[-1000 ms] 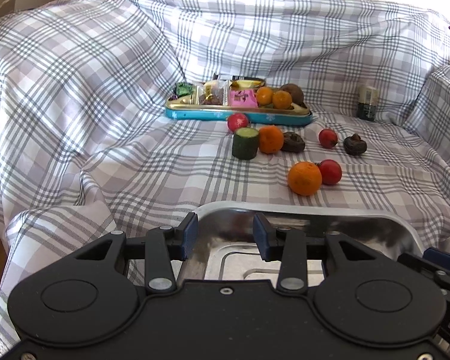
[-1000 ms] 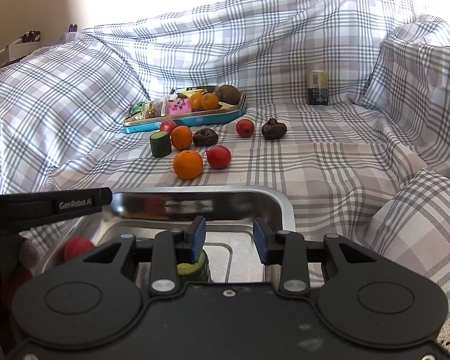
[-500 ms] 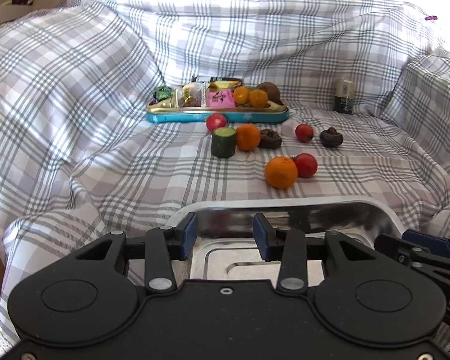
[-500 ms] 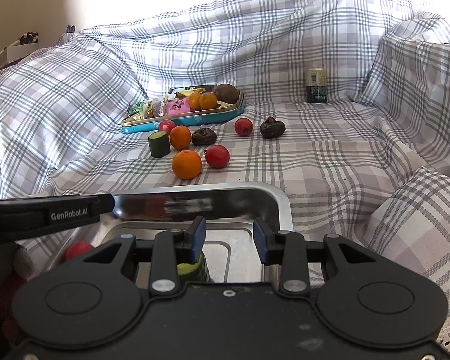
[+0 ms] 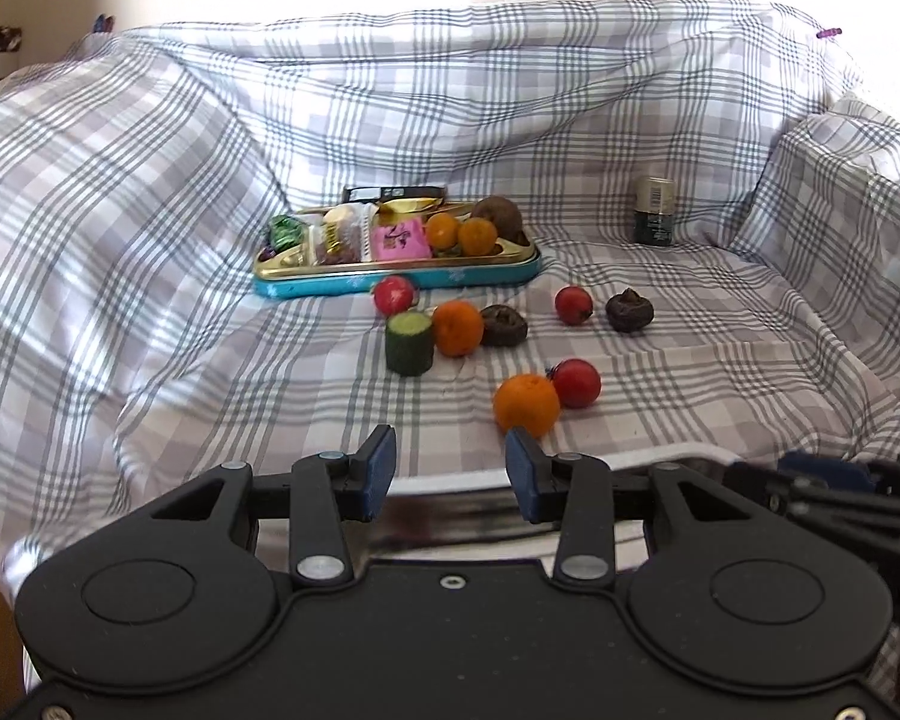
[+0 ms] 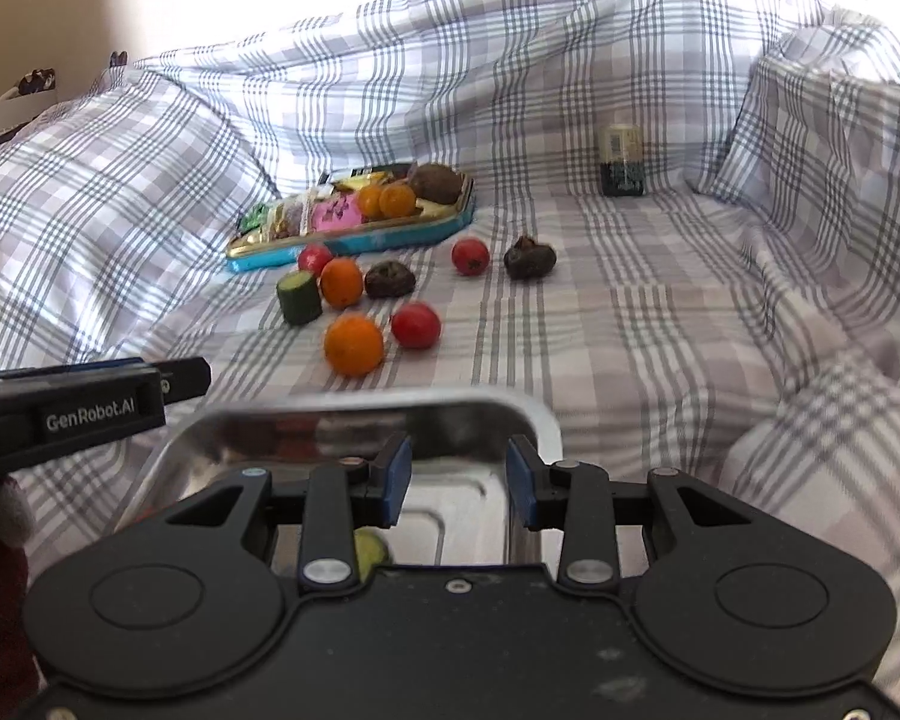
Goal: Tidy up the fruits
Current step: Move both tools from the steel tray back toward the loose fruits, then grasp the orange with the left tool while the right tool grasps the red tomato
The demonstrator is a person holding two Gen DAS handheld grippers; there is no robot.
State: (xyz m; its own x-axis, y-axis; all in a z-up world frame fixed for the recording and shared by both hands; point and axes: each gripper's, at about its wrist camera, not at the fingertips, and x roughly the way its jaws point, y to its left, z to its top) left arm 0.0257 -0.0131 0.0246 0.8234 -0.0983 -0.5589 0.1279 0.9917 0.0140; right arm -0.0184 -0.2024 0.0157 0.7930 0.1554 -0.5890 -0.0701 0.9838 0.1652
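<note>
As we lift clear of the pan, each view reads as follows.
Left wrist view: the left gripper (image 5: 450, 468) has risen; its jaws stand apart with nothing between them, and the steel pan (image 5: 660, 461) now shows only as a rim.
Meaning: we judge the nearest orange (image 5: 526, 405) on the checked cloth (image 5: 150, 300) the next pick.
Right wrist view: the right gripper (image 6: 457, 489) hovers over the pan (image 6: 360, 420) unchanged, jaws slightly apart, gripping nothing.
Loose fruit: well beyond the pan, before the blue tray (image 6: 354, 240).

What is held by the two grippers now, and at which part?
Nothing is held. The left gripper and the right gripper both show an empty gap between their blue pads.
</note>
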